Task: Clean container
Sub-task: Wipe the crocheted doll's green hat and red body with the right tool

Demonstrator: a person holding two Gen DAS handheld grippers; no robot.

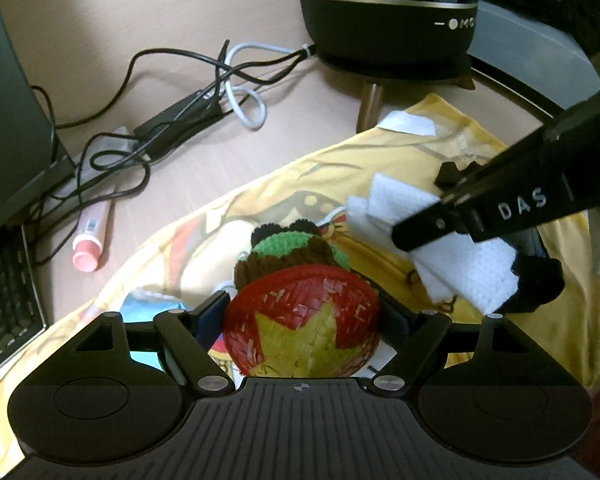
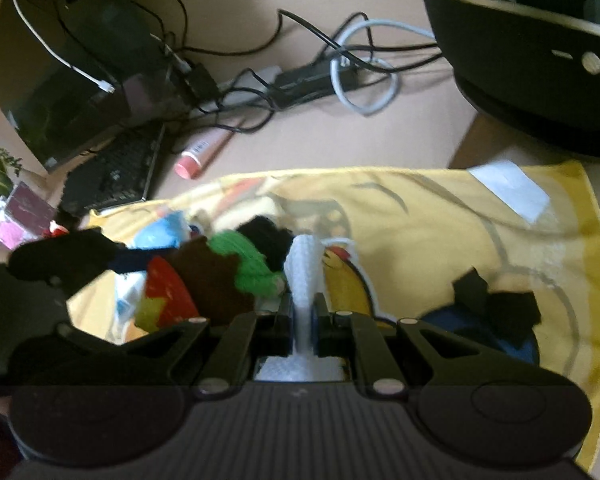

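Observation:
A small red woven basket (image 1: 300,320) with a yellow star pattern sits between the fingers of my left gripper (image 1: 304,308), whose pads press on its two sides. A crocheted piece (image 1: 288,252) in brown, green and black yarn bulges from the basket's far side. My right gripper (image 2: 304,312) is shut on a folded white paper wipe (image 2: 304,272). In the left wrist view the right gripper (image 1: 404,236) reaches in from the right, with the wipe (image 1: 460,268) hanging just right of the basket. In the right wrist view the basket (image 2: 160,300) and the yarn piece (image 2: 252,264) lie left of the wipe.
A yellow printed cloth (image 1: 480,152) covers the near part of the desk. Tangled cables (image 1: 188,100) and a power brick lie beyond it, with a pink tube (image 1: 92,236). A keyboard (image 1: 4,312) and a dark monitor are on the left. A black round appliance (image 1: 388,16) on wooden legs stands at the back right.

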